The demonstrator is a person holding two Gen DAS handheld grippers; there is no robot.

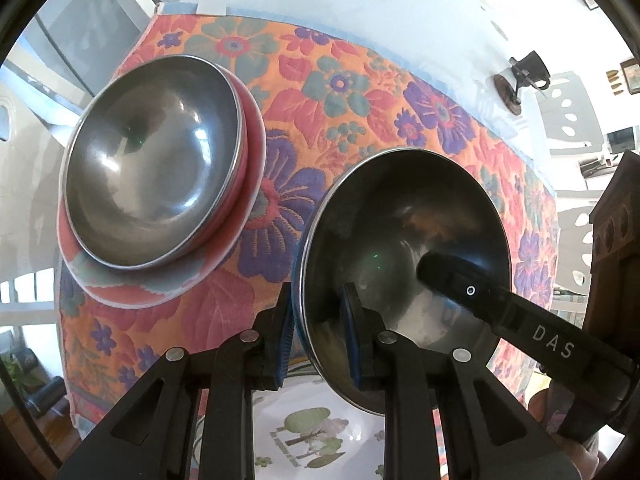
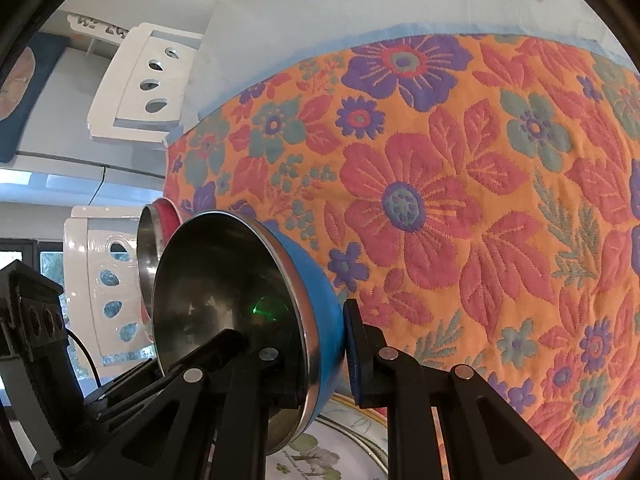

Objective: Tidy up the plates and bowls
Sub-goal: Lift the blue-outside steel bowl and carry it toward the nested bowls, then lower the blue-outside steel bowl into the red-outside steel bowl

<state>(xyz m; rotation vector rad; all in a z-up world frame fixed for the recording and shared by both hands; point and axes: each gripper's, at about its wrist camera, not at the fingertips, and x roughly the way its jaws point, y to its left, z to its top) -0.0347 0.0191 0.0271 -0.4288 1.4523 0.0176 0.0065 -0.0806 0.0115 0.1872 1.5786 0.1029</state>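
A steel bowl with a blue outside (image 1: 400,232) hangs just above a white plate with a tree picture (image 1: 308,440). My left gripper (image 1: 318,300) is shut on its near rim, one finger inside and one outside. My right gripper (image 2: 324,328) is shut on the same blue bowl (image 2: 224,280) at the opposite rim; its black finger (image 1: 444,272) shows inside the bowl in the left wrist view. A steel bowl with a red outside (image 1: 152,160) sits on a floral plate (image 1: 132,292) to the left, and peeks out behind the blue bowl as the red bowl (image 2: 154,224).
A floral cloth (image 2: 460,200) covers the table; the white tabletop (image 1: 360,8) shows beyond it. A dark holder on a wooden coaster (image 1: 516,80) stands at the far right. White chairs (image 2: 136,80) ring the table, and a wooden cabinet (image 1: 616,220) is at the right edge.
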